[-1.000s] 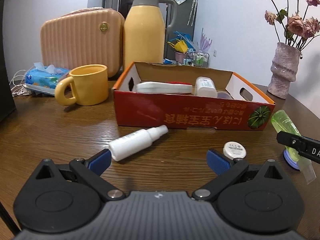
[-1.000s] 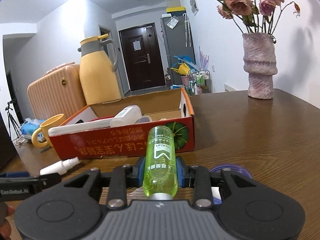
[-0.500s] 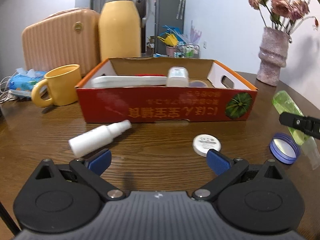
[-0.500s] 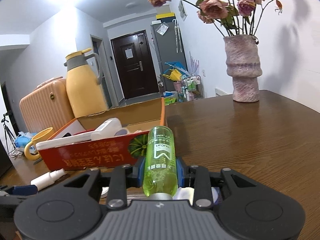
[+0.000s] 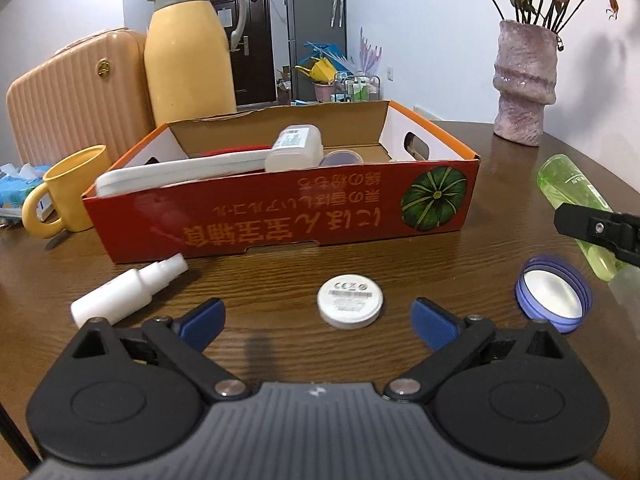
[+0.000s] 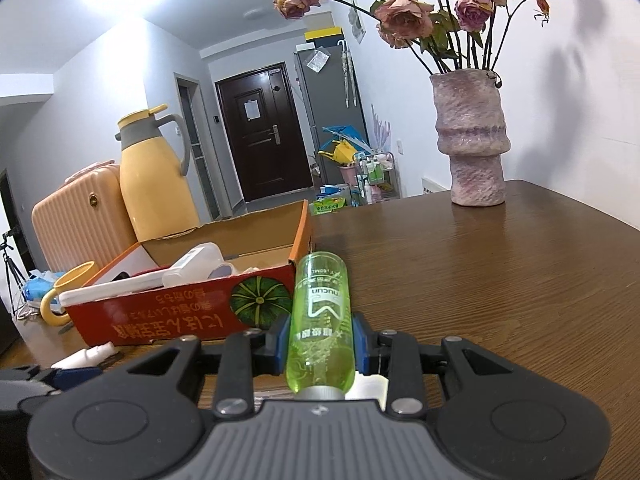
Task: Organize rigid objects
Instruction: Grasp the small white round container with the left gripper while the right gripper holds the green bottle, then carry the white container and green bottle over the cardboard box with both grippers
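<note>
My left gripper hovers low over the wooden table, its jaws wide but closing, with a small round white tin lying between the blue pads, untouched. A white spray bottle lies to its left and a blue lid to its right. Behind them stands the red cardboard box with several white items inside. My right gripper is shut on a green transparent bottle, held above the table beside the box's right end. The same green bottle shows at the right edge of the left wrist view.
A yellow mug, a yellow thermos jug and a peach case stand left of and behind the box. A pink vase of dried roses stands at the far right of the table.
My left gripper has slid right, from the white spray bottle to the round white tin, which now lies between its pads. My right gripper, still gripping the green bottle, shifted right of the box.
</note>
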{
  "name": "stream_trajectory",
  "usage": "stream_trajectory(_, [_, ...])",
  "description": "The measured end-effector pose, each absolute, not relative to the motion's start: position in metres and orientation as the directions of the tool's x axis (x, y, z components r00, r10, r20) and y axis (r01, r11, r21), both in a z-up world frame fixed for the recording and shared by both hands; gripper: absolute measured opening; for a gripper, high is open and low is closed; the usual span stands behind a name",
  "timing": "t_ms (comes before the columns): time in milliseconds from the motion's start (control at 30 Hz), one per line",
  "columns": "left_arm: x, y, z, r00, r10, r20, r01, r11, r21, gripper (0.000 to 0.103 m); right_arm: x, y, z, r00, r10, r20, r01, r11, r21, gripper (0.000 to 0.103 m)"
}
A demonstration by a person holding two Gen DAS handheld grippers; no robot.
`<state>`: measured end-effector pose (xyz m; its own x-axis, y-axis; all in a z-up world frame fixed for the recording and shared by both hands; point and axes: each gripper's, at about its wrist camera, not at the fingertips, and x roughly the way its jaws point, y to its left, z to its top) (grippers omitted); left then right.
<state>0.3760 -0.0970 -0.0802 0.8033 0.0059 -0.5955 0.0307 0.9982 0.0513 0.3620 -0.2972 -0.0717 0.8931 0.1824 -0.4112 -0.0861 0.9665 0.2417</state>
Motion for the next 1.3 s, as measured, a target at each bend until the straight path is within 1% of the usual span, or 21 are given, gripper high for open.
stream_trajectory(33, [0.378, -0.100, -0.081, 0.803, 0.008, -0.597, 0.030, 0.998, 0.054, 0.097, 0.362, -0.298, -0.072, 0.893, 0.183, -0.410, -0.088, 0.967, 0.240, 0.030])
stream_trajectory(133, [0.385, -0.107, -0.083, 0.797, 0.015, -0.604, 0.030, 0.997, 0.064, 0.087, 0.362, -0.299, -0.072, 0.893, 0.182, -0.412, -0.087, 0.967, 0.239, 0.030])
stream_trajectory(200, [0.389, -0.110, -0.084, 0.792, 0.015, -0.610, 0.034, 0.997, 0.068, 0.074, 0.363, -0.300, -0.072, 0.893, 0.178, -0.413, -0.082, 0.967, 0.240, 0.030])
stream_trajectory(233, [0.391, -0.111, -0.084, 0.790, 0.014, -0.613, 0.035, 0.997, 0.068, 0.070, 0.363, -0.300, -0.072, 0.893, 0.177, -0.415, -0.080, 0.967, 0.240, 0.030])
stream_trajectory(267, [0.392, -0.112, -0.085, 0.787, 0.014, -0.617, 0.037, 0.997, 0.070, 0.059, 0.364, -0.299, -0.073, 0.892, 0.176, -0.416, -0.079, 0.968, 0.240, 0.030])
stream_trajectory(300, [0.395, -0.113, -0.086, 0.781, 0.014, -0.624, 0.039, 0.997, 0.070, 0.052, 0.364, -0.299, -0.073, 0.891, 0.176, -0.419, -0.079, 0.968, 0.238, 0.030])
stream_trajectory(333, [0.397, -0.113, -0.087, 0.774, 0.012, -0.634, 0.040, 0.997, 0.068, 0.049, 0.364, -0.298, -0.074, 0.890, 0.176, -0.422, -0.080, 0.968, 0.236, 0.030])
stream_trajectory(367, [0.399, -0.113, -0.089, 0.764, 0.006, -0.645, 0.044, 0.997, 0.062, 0.042, 0.364, -0.297, -0.074, 0.888, 0.177, -0.424, -0.081, 0.969, 0.234, 0.030])
stream_trajectory(467, [0.401, -0.110, -0.088, 0.758, -0.032, -0.651, 0.059, 0.998, 0.020, 0.040, 0.366, -0.295, -0.076, 0.884, 0.176, -0.433, -0.082, 0.970, 0.227, 0.030])
stream_trajectory(733, [0.401, -0.103, -0.086, 0.754, -0.047, -0.656, 0.060, 0.998, -0.003, 0.040, 0.367, -0.293, -0.078, 0.883, 0.173, -0.437, -0.084, 0.973, 0.215, 0.030])
stream_trajectory(1100, [0.387, -0.100, -0.073, 0.796, -0.042, -0.604, 0.069, 0.997, 0.021, 0.040, 0.362, -0.288, -0.077, 0.896, 0.154, -0.417, -0.079, 0.978, 0.193, 0.030])
stream_trajectory(1300, [0.380, -0.090, -0.064, 0.810, -0.042, -0.585, 0.055, 0.998, 0.005, 0.040, 0.359, -0.281, -0.074, 0.905, 0.143, -0.402, -0.076, 0.981, 0.178, 0.030])
